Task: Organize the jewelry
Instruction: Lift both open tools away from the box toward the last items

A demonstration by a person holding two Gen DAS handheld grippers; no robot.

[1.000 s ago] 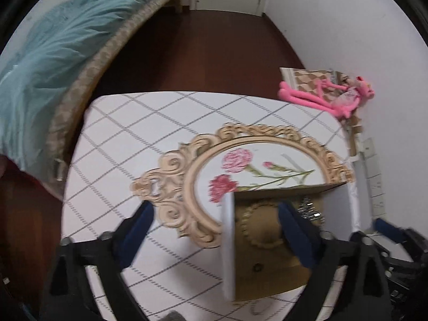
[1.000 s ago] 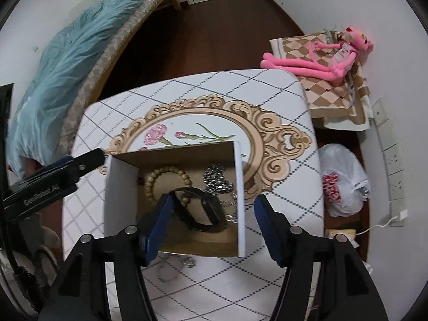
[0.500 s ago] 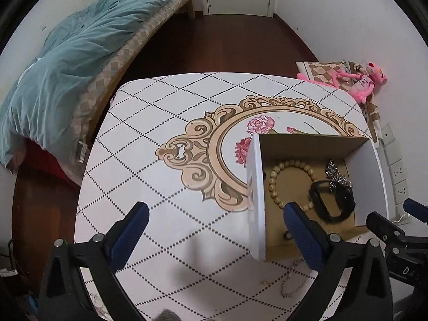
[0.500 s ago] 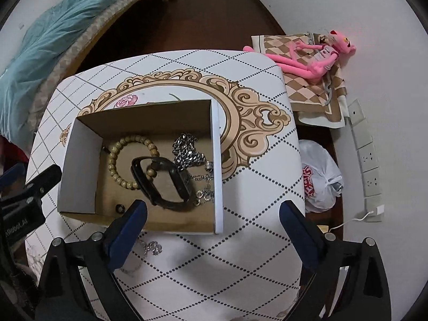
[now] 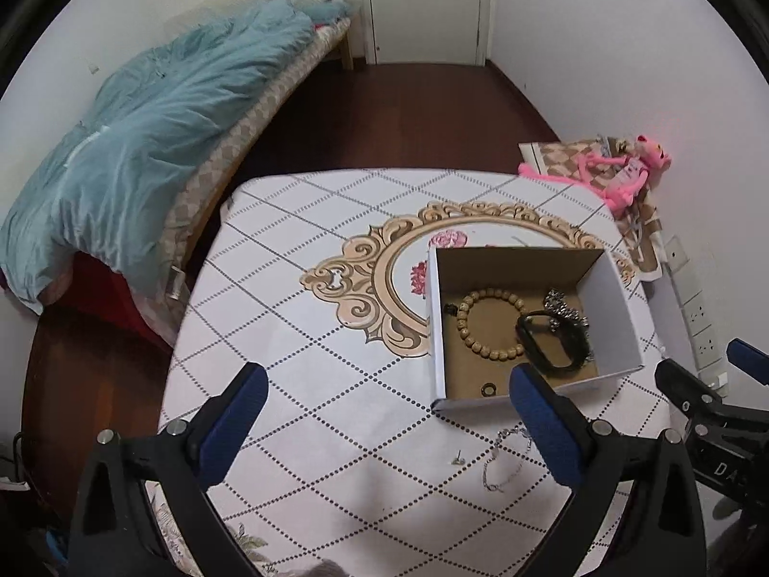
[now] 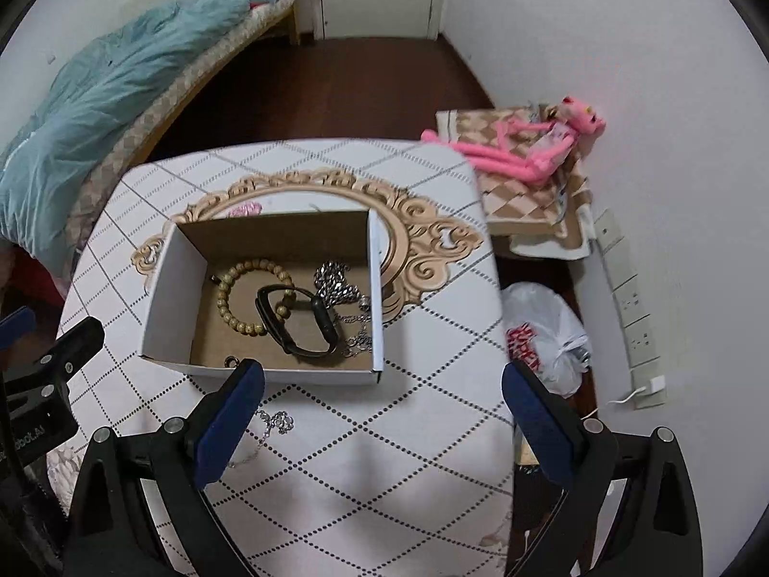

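Note:
An open cardboard box (image 5: pixel 435 317) (image 6: pixel 168 298) stands on the patterned table. Inside it lie a wooden bead bracelet (image 5: pixel 490 324) (image 6: pixel 240 298), a black band (image 5: pixel 552 341) (image 6: pixel 295 322), a heavy silver chain (image 5: pixel 564 310) (image 6: pixel 336 283) and a small ring (image 5: pixel 489 388) (image 6: pixel 232 361). A thin silver chain (image 5: pixel 504 461) (image 6: pixel 274 425) and a tiny stud (image 5: pixel 457 457) lie on the cloth in front of the box. My left gripper (image 5: pixel 384 380) hovers open, above and left of the box. My right gripper (image 6: pixel 383 375) hangs open near the box's front right corner, with nothing between its fingers.
A bed with a teal blanket (image 5: pixel 144 144) runs along the left. To the right of the table are a pink plush toy (image 6: pixel 528 149) on a checked cushion, a white plastic bag (image 6: pixel 543 332) on the floor and wall sockets (image 6: pixel 629 303). The table's right edge is close.
Both grippers have drawn back and up from the box. The right jaws have spread wide and the black band stays in the box. The left fingers no longer straddle the box wall.

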